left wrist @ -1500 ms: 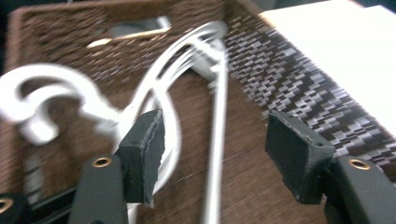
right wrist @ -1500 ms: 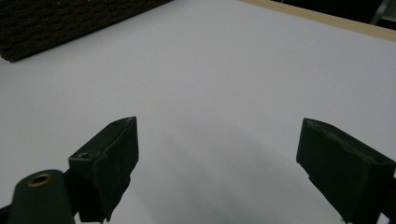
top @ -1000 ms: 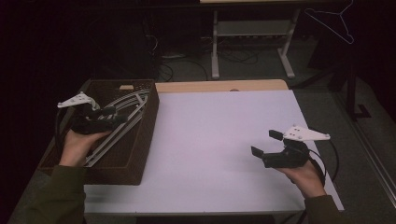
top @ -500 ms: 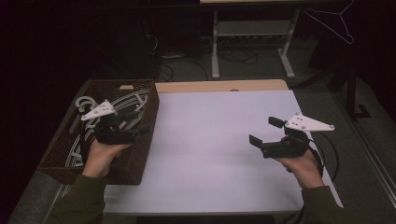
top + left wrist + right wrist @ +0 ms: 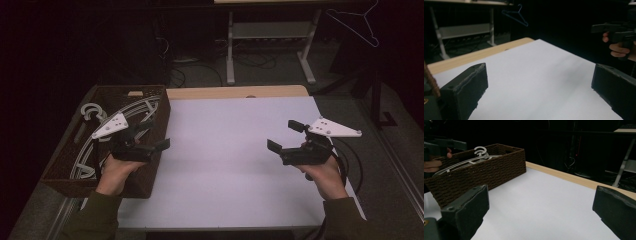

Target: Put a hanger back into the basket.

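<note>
High view: a person holds the left gripper [image 5: 150, 140] at the right-hand wall of a brown woven basket [image 5: 67, 162] on the table's left side, while the right gripper [image 5: 284, 136] hovers over the bare white table [image 5: 225, 150] well apart from it. White clothes hangers [image 5: 92, 111] lie in the basket, their long arcs running along its length, hooks toward the far end. They sit just left of the left gripper, plainly the nearer tool; the right one would have to cross the whole sheet. Both pairs of jaws stand wide apart, having just been opening, with nothing between them.

Left gripper view: the spread jaws frame open white surface out to the wooden far edge, the right hand [image 5: 620, 48] beyond.

Right gripper view: its parted jaws look toward the basket [image 5: 481, 176], the hangers [image 5: 480, 152] rising over its rim. The basket wall looks the only obstacle; the tabletop offers free room.
</note>
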{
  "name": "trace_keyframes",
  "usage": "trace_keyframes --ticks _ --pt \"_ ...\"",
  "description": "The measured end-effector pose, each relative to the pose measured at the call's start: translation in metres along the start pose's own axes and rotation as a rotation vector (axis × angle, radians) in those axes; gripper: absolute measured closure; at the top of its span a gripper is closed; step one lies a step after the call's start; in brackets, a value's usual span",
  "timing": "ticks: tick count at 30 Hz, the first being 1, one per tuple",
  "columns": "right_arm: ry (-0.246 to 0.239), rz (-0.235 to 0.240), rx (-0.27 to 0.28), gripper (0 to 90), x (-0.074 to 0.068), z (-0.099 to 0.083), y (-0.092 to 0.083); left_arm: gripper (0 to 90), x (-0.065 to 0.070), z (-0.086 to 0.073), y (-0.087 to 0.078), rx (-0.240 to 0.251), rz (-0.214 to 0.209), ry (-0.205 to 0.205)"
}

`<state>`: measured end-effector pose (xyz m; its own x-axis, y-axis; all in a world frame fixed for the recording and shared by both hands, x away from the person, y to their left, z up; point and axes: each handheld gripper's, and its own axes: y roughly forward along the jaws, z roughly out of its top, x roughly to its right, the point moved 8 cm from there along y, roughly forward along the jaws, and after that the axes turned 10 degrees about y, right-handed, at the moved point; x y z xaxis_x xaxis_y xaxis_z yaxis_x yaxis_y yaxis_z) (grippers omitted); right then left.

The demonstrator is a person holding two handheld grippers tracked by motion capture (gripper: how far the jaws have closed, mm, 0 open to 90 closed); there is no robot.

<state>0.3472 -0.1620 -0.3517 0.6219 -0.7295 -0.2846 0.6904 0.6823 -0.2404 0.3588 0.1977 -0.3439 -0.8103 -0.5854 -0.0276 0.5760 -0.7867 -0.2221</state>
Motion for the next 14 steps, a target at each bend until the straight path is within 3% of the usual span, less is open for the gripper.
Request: trace_keyframes --ticks 14 --pt "0.004 0.003 0.001 0.1 -0.0001 -0.0004 0.0005 0.3 0.003 -0.0023 0.0021 0.002 -0.022 -0.003"
